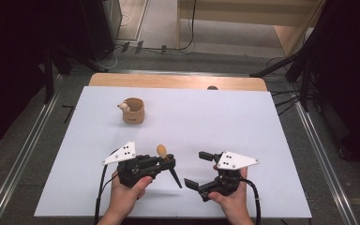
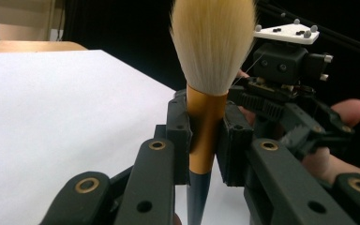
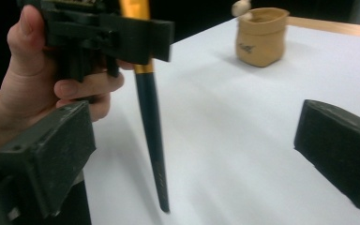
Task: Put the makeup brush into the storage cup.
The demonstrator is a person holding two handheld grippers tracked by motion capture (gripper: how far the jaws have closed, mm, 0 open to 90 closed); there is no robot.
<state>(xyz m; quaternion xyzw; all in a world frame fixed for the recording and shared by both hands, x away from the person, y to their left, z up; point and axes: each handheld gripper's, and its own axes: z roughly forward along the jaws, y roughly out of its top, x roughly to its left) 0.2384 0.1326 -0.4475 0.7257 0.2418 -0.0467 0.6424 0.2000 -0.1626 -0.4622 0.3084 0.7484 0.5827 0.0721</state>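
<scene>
Left gripper (image 1: 161, 164) pinches the brush (image 2: 205, 136) at its gold ferrule, bristles up, at 6 o'clock of the table (image 1: 243, 122). Right gripper (image 1: 198, 168) stands spread and empty just beside. Risk: the tapered handle could pivot or slip in the narrow pinch. The pouch (image 1: 133, 111) at 11 o'clock hides its contents.

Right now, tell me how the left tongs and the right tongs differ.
The left tongs are shut on the gold-ferruled, dark-handled makeup brush; the right tongs stand wide open with nothing between them. Left tongs point right in the high view, right tongs left. Both are black and hand-held.
</scene>
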